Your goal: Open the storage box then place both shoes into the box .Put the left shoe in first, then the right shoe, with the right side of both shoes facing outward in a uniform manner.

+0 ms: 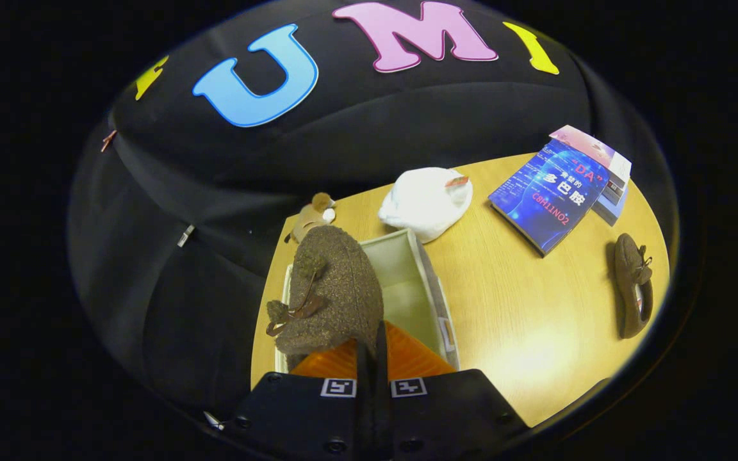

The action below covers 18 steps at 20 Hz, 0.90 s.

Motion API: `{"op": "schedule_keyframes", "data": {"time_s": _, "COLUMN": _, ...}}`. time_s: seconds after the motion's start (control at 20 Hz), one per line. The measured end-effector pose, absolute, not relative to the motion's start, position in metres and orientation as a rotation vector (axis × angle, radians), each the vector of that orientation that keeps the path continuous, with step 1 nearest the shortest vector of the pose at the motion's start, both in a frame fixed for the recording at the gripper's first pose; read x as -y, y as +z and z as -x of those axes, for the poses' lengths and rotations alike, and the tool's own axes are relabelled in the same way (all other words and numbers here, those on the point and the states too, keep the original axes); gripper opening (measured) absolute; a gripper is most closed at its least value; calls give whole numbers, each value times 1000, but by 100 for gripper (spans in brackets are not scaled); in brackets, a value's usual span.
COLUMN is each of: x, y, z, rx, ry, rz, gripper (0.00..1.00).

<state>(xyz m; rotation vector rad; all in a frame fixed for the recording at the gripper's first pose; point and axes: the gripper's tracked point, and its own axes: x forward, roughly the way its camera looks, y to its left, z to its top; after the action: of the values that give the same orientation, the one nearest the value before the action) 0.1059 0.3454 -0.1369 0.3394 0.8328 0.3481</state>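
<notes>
So the gripper [372, 358] is clenched on the heel rim of a brown fuzzy shoe [334, 288], fingers pinched nearly together with just a thin bit of shoe edge between them, and the shoe hangs toe-forward over the open box [430, 282]. The other shoe [633, 285] is well apart on the table [523, 320], off past the box near a stack of books [558, 192]. Biggest worry, I'd say: that grip is on very little material, and the shoe looks soft and floppy, so it could slip out or twist as it goes down and land facing the wrong way. The task wants the right side outward, and I honestly can't tell from here which side will end up showing. It also sits toward the box's far-side wall rather than centred, so the toe could catch the rim and tip the light fabric box or leave the shoe half out. And if it drops flat across the middle, there may not be room for the second one. A white cloth thing [426, 198] and a small plush toy [312, 214] sit just beyond the box, close enough to get nudged.
</notes>
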Motion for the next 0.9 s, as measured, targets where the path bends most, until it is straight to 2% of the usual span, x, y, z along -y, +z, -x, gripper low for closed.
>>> {"op": "schedule_keyframes", "data": {"time_s": 0.45, "x": -385, "y": -221, "z": -112, "rx": -951, "ry": 264, "rz": -171, "gripper": 5}}
{"op": "schedule_keyframes", "data": {"time_s": 0.7, "x": -406, "y": -243, "z": -110, "rx": -1016, "ry": 256, "rz": -171, "gripper": 6}}
{"op": "schedule_keyframes", "data": {"time_s": 0.8, "x": -415, "y": -250, "z": -107, "rx": -1062, "ry": 271, "rz": -181, "gripper": 12}}
{"op": "schedule_keyframes", "data": {"time_s": 0.9, "x": -417, "y": -255, "z": -102, "rx": -1087, "ry": 280, "rz": -172, "gripper": 25}}
